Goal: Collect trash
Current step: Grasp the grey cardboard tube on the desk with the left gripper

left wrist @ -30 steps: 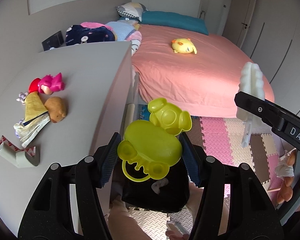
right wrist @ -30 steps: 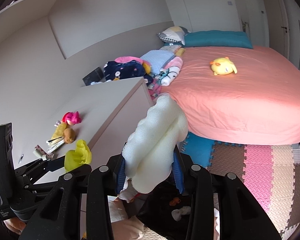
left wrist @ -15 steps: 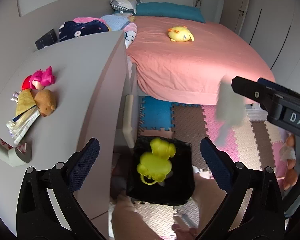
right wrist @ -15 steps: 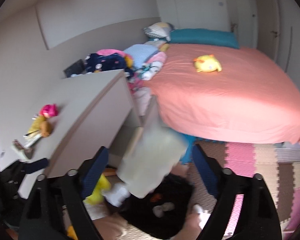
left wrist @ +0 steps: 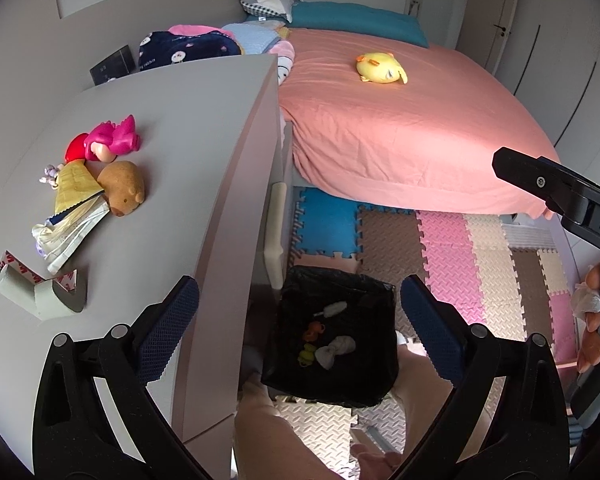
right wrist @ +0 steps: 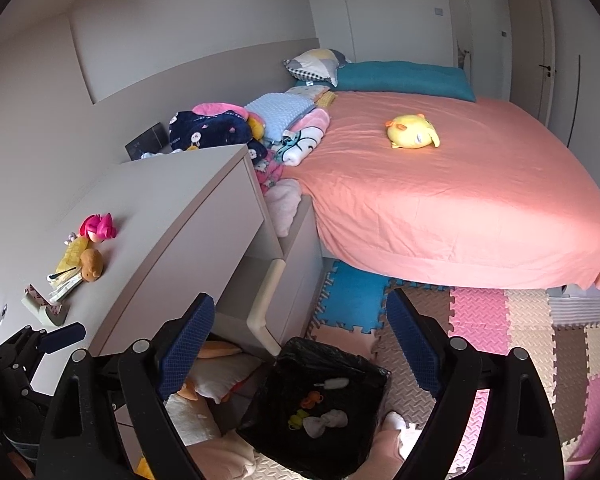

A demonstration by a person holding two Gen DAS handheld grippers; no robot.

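A black-lined trash bin (left wrist: 374,376) stands on the floor beside the grey dresser; it also shows in the right wrist view (right wrist: 352,444). Inside lie a yellow plastic piece (left wrist: 306,354), an orange piece (left wrist: 314,330) and whitish foam scraps (left wrist: 336,346). My left gripper (left wrist: 300,324) is open and empty above the bin. My right gripper (right wrist: 300,340) is open and empty above the bin too. On the dresser top (left wrist: 172,128) lie a tape scrap (left wrist: 40,292), wrappers (left wrist: 70,216), a brown toy (left wrist: 122,192) and a pink toy (left wrist: 108,144).
A bed with a pink sheet (left wrist: 400,128) and a yellow plush (left wrist: 380,68) fills the right. Coloured foam mats (left wrist: 460,256) cover the floor. Folded clothes (right wrist: 228,124) are piled behind the dresser. The right gripper's body (left wrist: 560,196) shows at the right edge.
Both grippers opened. The yellow plastic piece fell from the left gripper and the white foam from the right gripper into the bin.
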